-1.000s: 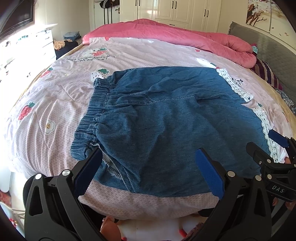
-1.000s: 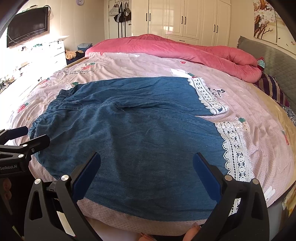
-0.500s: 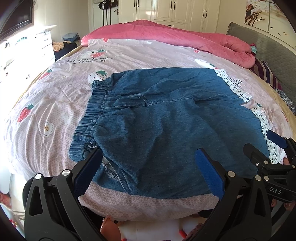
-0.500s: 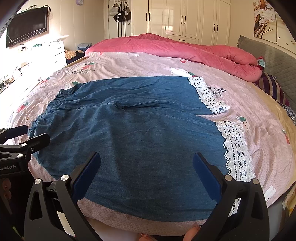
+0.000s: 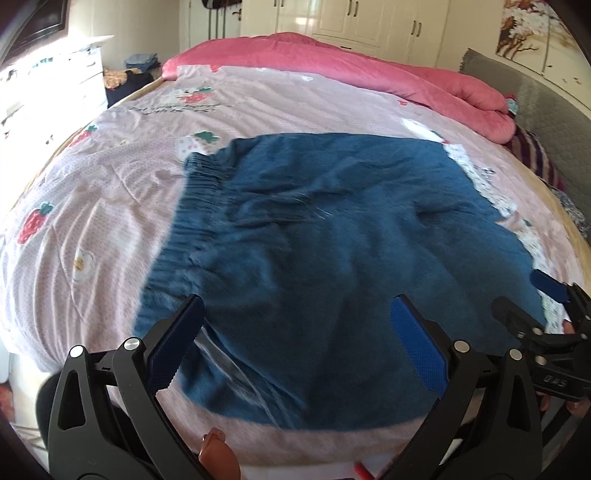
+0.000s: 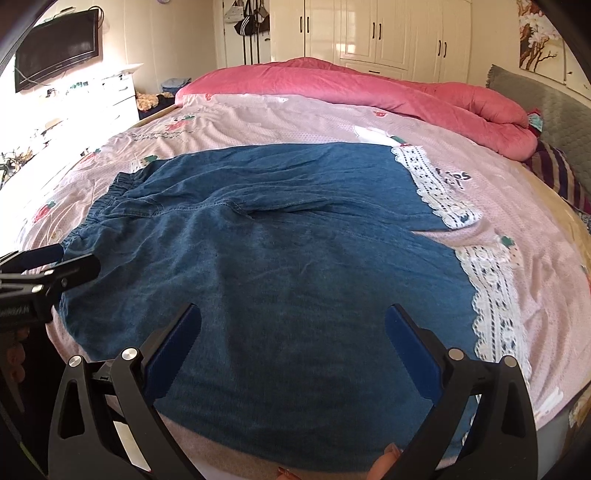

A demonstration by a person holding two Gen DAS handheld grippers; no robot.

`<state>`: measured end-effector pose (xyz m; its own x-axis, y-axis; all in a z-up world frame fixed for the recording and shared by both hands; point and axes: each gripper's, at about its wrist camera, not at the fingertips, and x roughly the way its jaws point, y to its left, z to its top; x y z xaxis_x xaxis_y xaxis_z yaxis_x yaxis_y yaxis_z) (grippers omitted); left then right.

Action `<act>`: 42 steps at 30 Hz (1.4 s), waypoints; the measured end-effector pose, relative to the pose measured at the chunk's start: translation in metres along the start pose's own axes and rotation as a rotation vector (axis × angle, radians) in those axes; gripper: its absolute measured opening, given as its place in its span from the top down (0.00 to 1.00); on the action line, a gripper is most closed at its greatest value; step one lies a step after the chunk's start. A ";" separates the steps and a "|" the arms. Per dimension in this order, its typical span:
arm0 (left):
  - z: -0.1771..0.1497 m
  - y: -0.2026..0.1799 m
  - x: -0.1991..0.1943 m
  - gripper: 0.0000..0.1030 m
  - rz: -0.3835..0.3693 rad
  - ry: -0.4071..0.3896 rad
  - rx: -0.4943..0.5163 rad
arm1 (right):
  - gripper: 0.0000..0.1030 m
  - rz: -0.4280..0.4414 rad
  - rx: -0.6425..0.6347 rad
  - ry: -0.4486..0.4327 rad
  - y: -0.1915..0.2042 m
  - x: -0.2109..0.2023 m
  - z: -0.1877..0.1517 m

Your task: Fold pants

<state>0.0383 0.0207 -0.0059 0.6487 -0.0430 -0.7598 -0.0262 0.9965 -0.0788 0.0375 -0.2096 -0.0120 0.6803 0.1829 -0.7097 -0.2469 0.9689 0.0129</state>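
Blue denim pants (image 5: 332, 236) lie spread flat on the bed, elastic waistband (image 5: 192, 210) to the left and white lace hems (image 6: 491, 295) to the right. My left gripper (image 5: 295, 314) is open and empty, over the near edge of the pants by the waistband. My right gripper (image 6: 291, 325) is open and empty, over the near leg. The pants (image 6: 277, 258) fill the right wrist view. The left gripper also shows at the left edge of the right wrist view (image 6: 55, 266), and the right gripper at the right edge of the left wrist view (image 5: 535, 310).
The bed has a pink strawberry-print sheet (image 5: 110, 192). A rolled pink duvet (image 6: 369, 88) lies along the far side. A grey headboard (image 6: 535, 103) and striped pillow (image 6: 561, 173) are at the right. White drawers (image 6: 118, 92) stand at the left, wardrobes (image 6: 369, 33) behind.
The left gripper has moved forward and lower over the pants, and its view is blurred. The right gripper has barely moved. Both stay open.
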 end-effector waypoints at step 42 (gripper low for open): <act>0.130 0.110 0.082 0.72 -0.150 -0.039 -0.044 | 0.04 0.258 -0.594 0.116 0.085 0.193 0.215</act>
<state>0.1876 0.1364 0.0068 0.6772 -0.1875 -0.7115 0.0405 0.9750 -0.2183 0.2959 -0.0563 0.0034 0.4775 0.3460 -0.8077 -0.7540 0.6333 -0.1745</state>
